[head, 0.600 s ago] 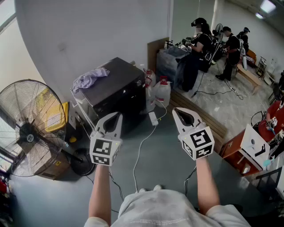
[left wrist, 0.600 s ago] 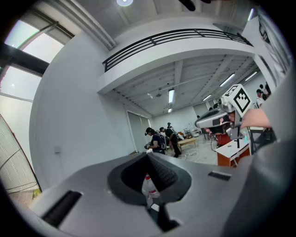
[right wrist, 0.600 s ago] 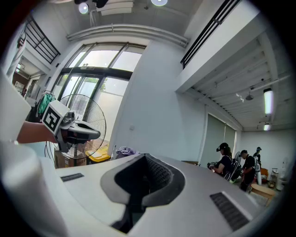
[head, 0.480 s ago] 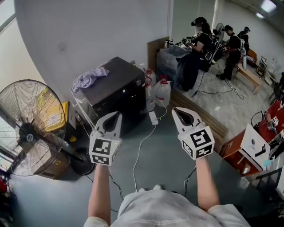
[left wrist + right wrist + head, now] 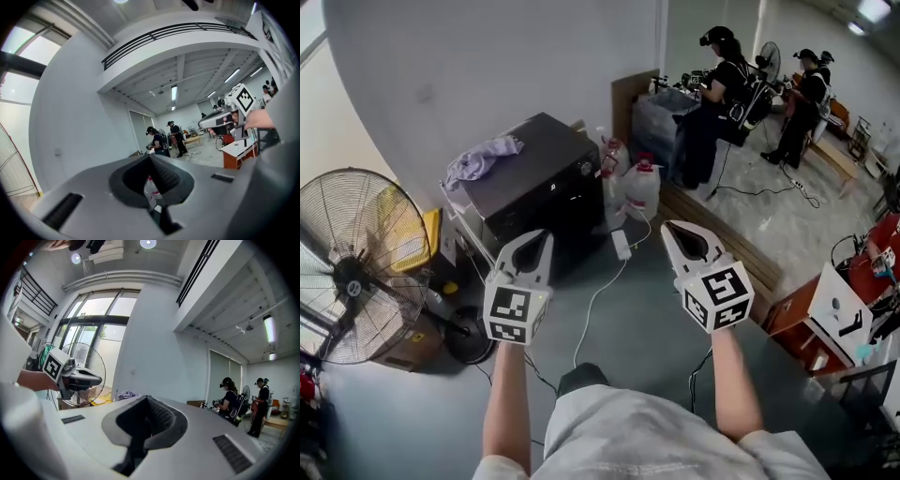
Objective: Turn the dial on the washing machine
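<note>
The washing machine point(image 5: 530, 183) is a dark, boxy unit against the white wall, with a crumpled purple cloth point(image 5: 483, 157) on its top. Its front panel faces me, but the dial is too small to make out. My left gripper point(image 5: 546, 238) is held in the air just short of the machine's lower front, jaws shut and empty. My right gripper point(image 5: 668, 230) hangs level with it, further right over the floor, also shut on nothing. Each gripper view looks past closed jaws at the room: the left gripper point(image 5: 150, 158), the right gripper point(image 5: 146, 399).
A big floor fan point(image 5: 356, 267) stands at the left. Water jugs point(image 5: 642, 192) and a power strip point(image 5: 622, 246) with a white cable lie right of the machine. Two people point(image 5: 712, 84) work at the back right. An orange desk point(image 5: 797, 319) stands at the right.
The view has shifted a little: the machine sits slightly further left and my leg has come forward into the bottom of the view. Both grippers stay shut and keep nearly the same place.
</note>
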